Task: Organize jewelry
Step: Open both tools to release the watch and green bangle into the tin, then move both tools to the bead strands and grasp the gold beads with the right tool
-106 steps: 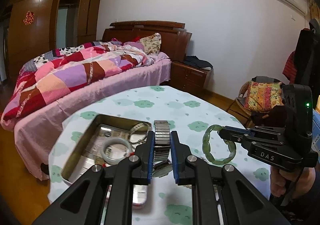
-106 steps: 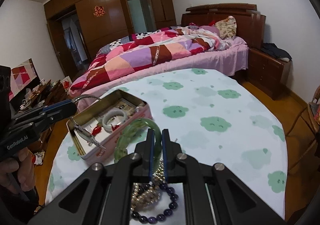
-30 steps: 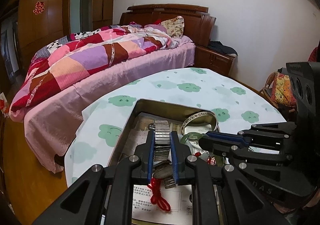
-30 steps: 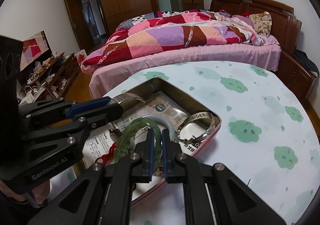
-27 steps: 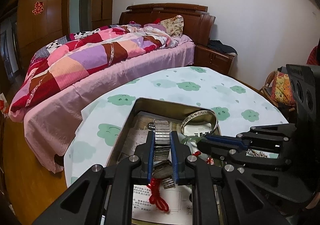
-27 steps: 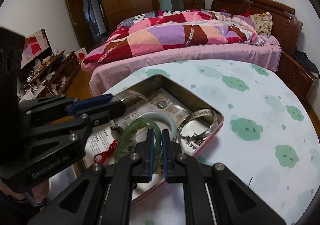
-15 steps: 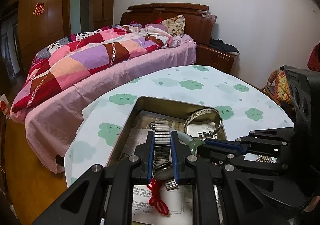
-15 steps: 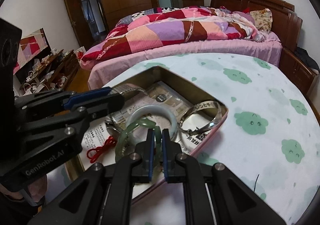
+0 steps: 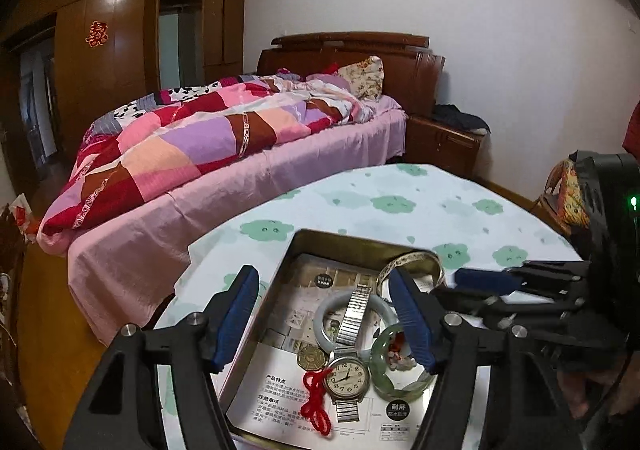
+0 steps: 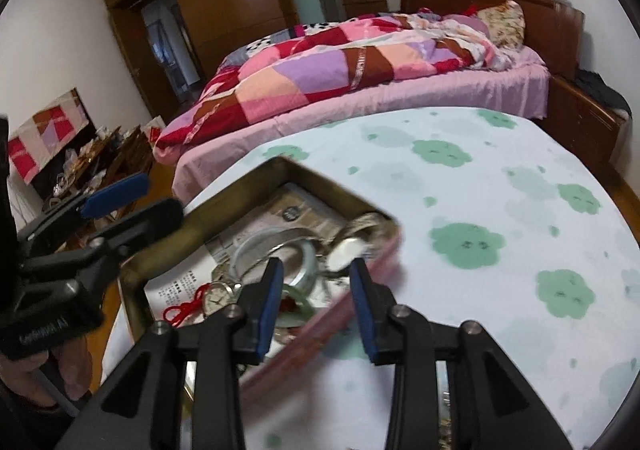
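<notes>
A metal tin (image 9: 340,240) sits on the cloud-print tablecloth. Inside lie a silver wristwatch (image 9: 347,370), a white jade bangle (image 9: 326,308), a green jade bangle (image 9: 384,382), a silver cuff bangle (image 9: 416,260), a bronze octagonal charm (image 9: 308,356) and a red knotted cord (image 9: 316,402). My left gripper (image 9: 324,322) is open above the tin, with the watch between its spread fingers. My right gripper (image 10: 316,298) is open over the tin's (image 10: 360,258) near pink wall, above the green bangle (image 10: 298,308). Neither holds anything.
A printed paper sheet (image 9: 280,402) lines the tin. The round table (image 10: 500,210) has its edge near a pink bed (image 9: 220,154). A wooden nightstand (image 9: 444,146) stands behind. A chair with a patterned cushion (image 9: 568,198) is at the right.
Both grippers have opened. The left let go of the wristwatch and the right let go of the green bangle; both now lie in the tin. The right gripper has pulled back slightly.
</notes>
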`<act>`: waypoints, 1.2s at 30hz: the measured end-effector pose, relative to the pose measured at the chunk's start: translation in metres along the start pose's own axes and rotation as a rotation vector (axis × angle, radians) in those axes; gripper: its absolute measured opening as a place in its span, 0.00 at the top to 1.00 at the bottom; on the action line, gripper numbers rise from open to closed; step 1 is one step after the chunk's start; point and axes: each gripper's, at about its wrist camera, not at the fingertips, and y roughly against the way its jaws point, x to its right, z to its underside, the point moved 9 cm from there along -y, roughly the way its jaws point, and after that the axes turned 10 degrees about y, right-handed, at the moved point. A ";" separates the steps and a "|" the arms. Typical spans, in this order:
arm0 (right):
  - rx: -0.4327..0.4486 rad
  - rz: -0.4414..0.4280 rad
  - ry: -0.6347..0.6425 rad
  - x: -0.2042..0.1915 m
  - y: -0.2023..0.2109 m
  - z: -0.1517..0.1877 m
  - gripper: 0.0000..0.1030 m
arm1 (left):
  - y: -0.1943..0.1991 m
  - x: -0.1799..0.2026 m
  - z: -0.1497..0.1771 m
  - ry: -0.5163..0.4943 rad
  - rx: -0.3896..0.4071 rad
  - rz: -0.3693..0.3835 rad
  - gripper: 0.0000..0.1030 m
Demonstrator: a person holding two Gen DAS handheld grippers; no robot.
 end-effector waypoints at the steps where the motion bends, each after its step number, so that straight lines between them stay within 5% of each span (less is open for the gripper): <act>1: 0.004 0.011 -0.004 0.005 0.003 -0.001 0.63 | 0.001 0.001 0.000 0.000 0.002 -0.005 0.34; 19: -0.050 0.165 -0.138 0.087 0.079 0.096 0.60 | 0.020 0.093 0.062 -0.150 -0.105 0.076 0.34; 34: -0.131 0.071 -0.023 0.046 0.043 0.103 0.60 | 0.024 0.099 0.092 -0.073 -0.158 0.067 0.34; 36: -0.139 0.046 -0.027 0.045 0.039 0.103 0.86 | 0.025 0.101 0.092 -0.072 -0.157 0.078 0.34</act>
